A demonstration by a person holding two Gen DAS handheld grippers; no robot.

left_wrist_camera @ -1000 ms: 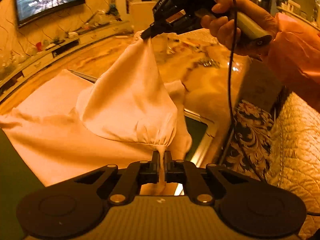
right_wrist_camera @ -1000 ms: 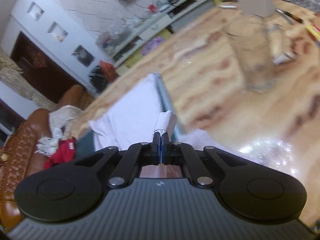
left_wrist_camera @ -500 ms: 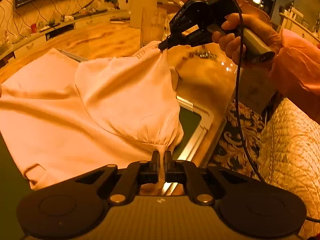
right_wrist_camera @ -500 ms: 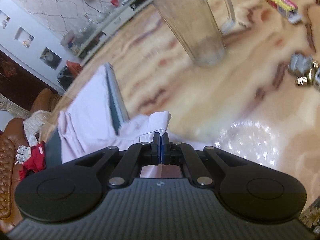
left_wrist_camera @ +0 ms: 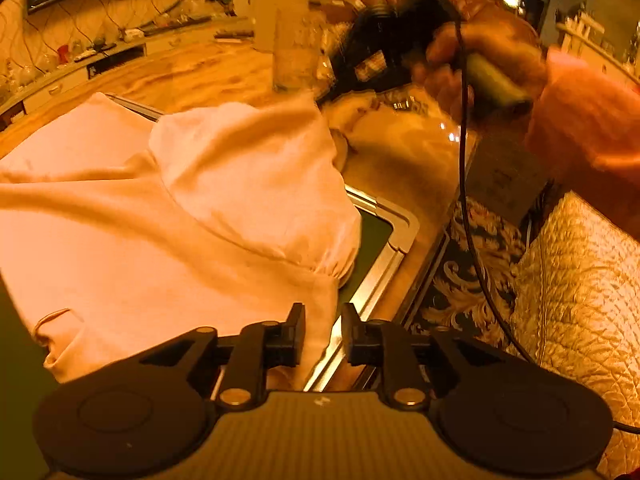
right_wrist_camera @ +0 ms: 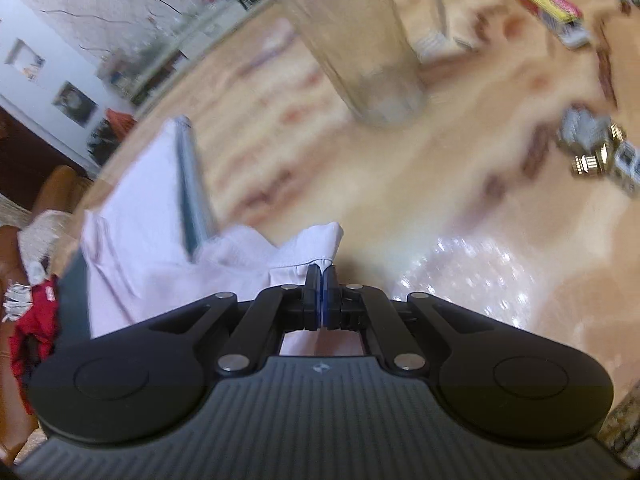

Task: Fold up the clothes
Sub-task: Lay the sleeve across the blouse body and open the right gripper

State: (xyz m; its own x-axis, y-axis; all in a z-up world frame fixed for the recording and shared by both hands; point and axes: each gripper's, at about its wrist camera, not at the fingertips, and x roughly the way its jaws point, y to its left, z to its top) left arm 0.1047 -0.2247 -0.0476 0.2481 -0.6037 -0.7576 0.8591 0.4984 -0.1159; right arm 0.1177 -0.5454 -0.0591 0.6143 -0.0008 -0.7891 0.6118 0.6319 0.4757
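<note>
Two tools; one garment

Two wrist fisheyes, both low over one marble-patterned tabletop.

The left wrist view looks forward and down past its own black two-finger gripper, close above the pale folded garment, facing the other black handheld gripper across it. The right wrist view looks steeply down past that gripper, nearer the tabletop. Both views share the garment and the tall clear drinking glass.
</note>
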